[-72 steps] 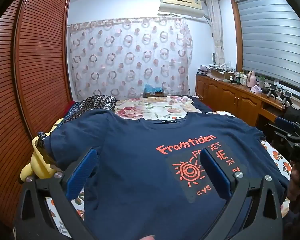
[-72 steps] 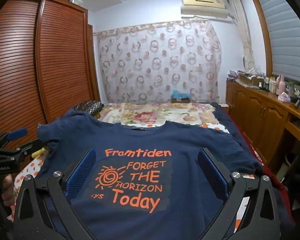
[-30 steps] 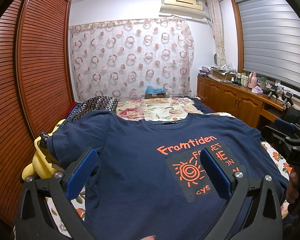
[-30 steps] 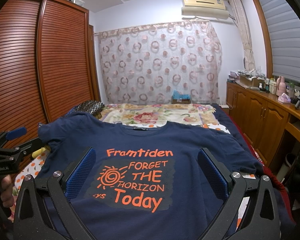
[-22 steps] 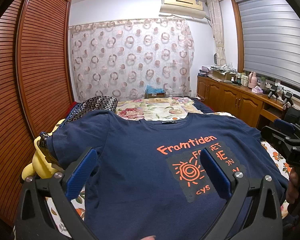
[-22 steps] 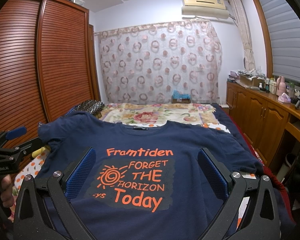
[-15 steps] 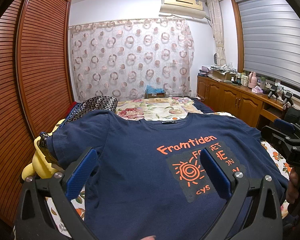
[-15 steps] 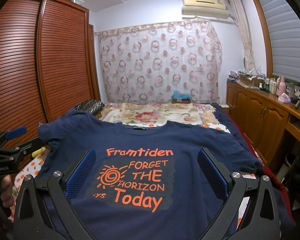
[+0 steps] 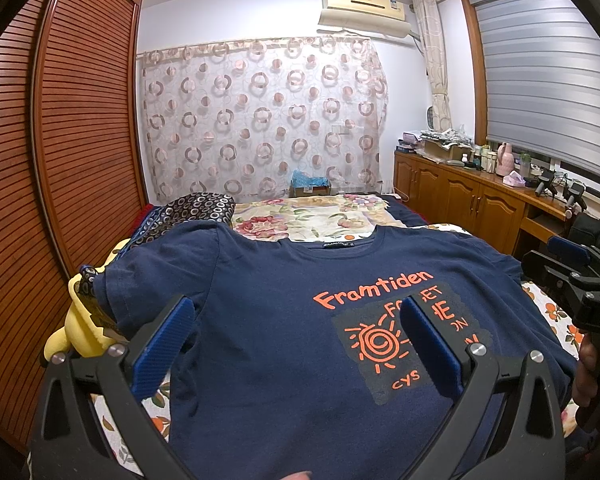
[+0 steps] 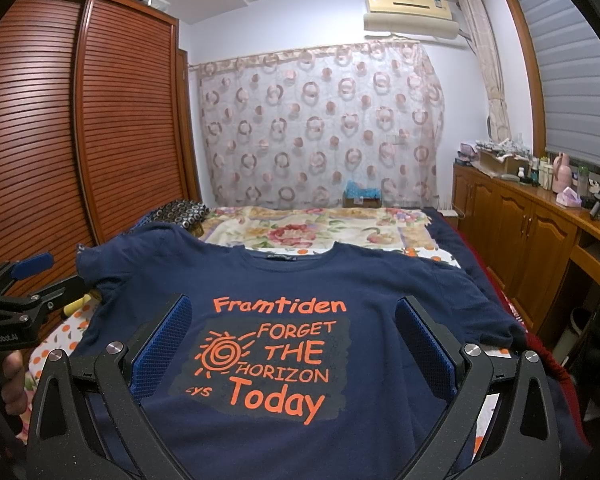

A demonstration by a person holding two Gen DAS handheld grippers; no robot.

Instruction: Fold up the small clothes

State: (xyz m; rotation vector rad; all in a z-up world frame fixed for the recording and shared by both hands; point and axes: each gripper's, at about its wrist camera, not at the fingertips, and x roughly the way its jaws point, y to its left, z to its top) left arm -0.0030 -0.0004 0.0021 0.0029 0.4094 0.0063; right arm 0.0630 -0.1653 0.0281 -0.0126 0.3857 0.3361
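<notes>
A navy T-shirt [image 9: 268, 320] with orange print lies spread flat, front up, on the bed; it also shows in the right wrist view [image 10: 372, 292]. My left gripper [image 9: 296, 320] is open and empty, held above the shirt's left half. My right gripper [image 10: 294, 320] is open and empty, held above the printed chest. Each gripper shows at the edge of the other's view, the right one [image 9: 572, 280] at the shirt's right side and the left one [image 10: 20, 300] at its left sleeve.
A floral bedsheet [image 10: 312, 228] covers the bed behind the shirt. A yellow plush toy [image 9: 76, 332] and a patterned pillow [image 9: 196, 212] lie at the left. A wooden wardrobe [image 9: 60, 140] stands on the left, wooden cabinets [image 10: 532, 240] on the right.
</notes>
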